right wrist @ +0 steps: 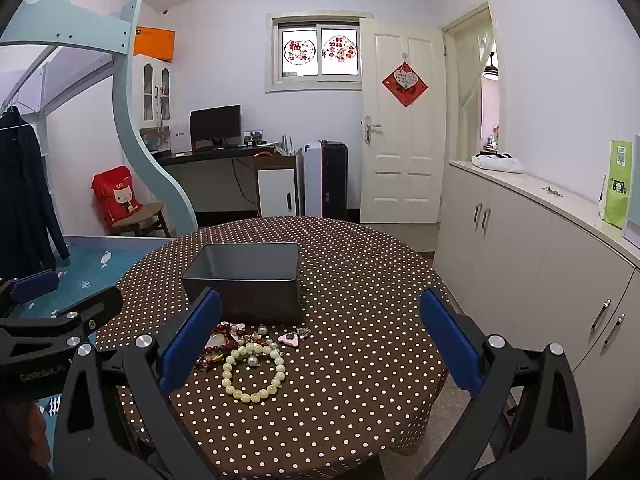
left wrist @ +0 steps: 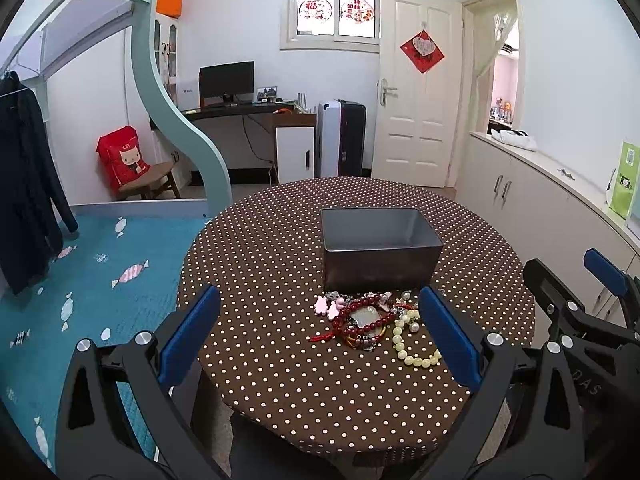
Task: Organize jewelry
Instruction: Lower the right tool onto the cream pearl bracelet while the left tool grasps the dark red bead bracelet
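A heap of jewelry lies on the polka-dot round table point(left wrist: 280, 360), just in front of a grey rectangular box point(left wrist: 380, 248) that looks empty. The heap holds a dark red bead bracelet point(left wrist: 360, 312), a pale yellow bead bracelet point(left wrist: 416, 354), pearls and pink charms point(left wrist: 326, 307). In the right wrist view the box point(right wrist: 246, 280), the pale bracelet point(right wrist: 254, 372) and a pink charm point(right wrist: 289, 339) show too. My left gripper point(left wrist: 320, 344) is open and empty, held above the near side of the table. My right gripper point(right wrist: 320, 344) is open and empty, to the right of the left one.
A low white cabinet point(right wrist: 540, 248) runs along the right wall. A blue patterned bed point(left wrist: 80, 280) lies left of the table, with a dark coat point(left wrist: 24, 200) hanging beside it. A desk, monitor and door stand at the back.
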